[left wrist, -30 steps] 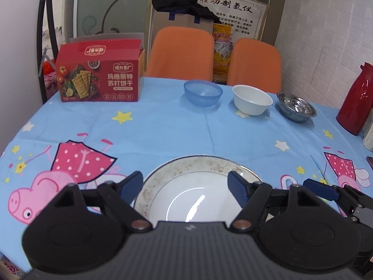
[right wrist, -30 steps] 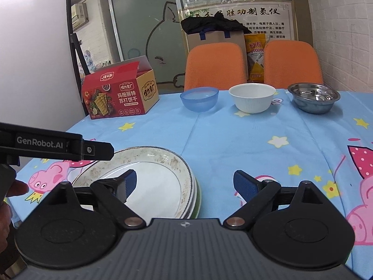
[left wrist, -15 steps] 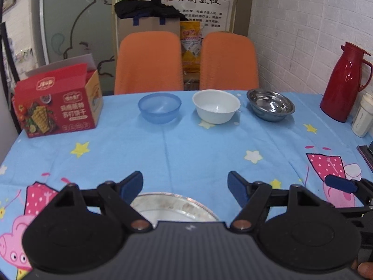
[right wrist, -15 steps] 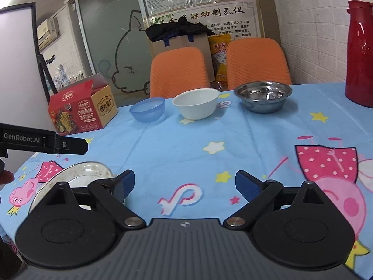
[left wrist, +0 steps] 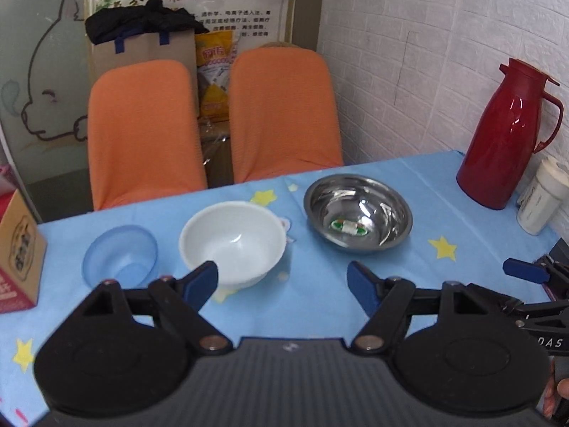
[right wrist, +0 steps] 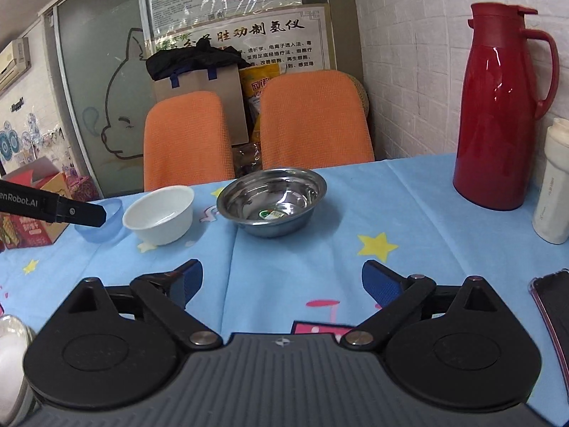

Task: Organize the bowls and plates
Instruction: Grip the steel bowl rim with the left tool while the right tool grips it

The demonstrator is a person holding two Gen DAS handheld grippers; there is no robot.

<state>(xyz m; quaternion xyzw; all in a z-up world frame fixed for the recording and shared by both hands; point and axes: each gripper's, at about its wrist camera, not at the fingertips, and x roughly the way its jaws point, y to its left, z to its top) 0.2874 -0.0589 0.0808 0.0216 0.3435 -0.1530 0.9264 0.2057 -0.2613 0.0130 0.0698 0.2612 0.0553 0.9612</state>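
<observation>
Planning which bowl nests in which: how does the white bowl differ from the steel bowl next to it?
The white bowl is opaque, matte and looks deeper with steeper walls; the steel bowl is shiny, reflective, wider and shallower. The white bowl is empty, while the steel bowl has a small green and white label or wrapper at its bottom. Both stand upright on the blue tablecloth, apart, untouched.

Left gripper (left wrist: 282, 283): black linkage arms, round black hubs, ribbed dark-grey housing.
Left fingertips (left wrist: 199, 281): blue pads with a fine textured face.
Pivots: silver-brown round rivets where the arms met the housing.
Right gripper (right wrist: 282, 283): same black and grey build, a small cross mark on the housing edge.
Marking: white "GenRobot.AI" lettering on a black side bar, one small screw near its tip.
</observation>
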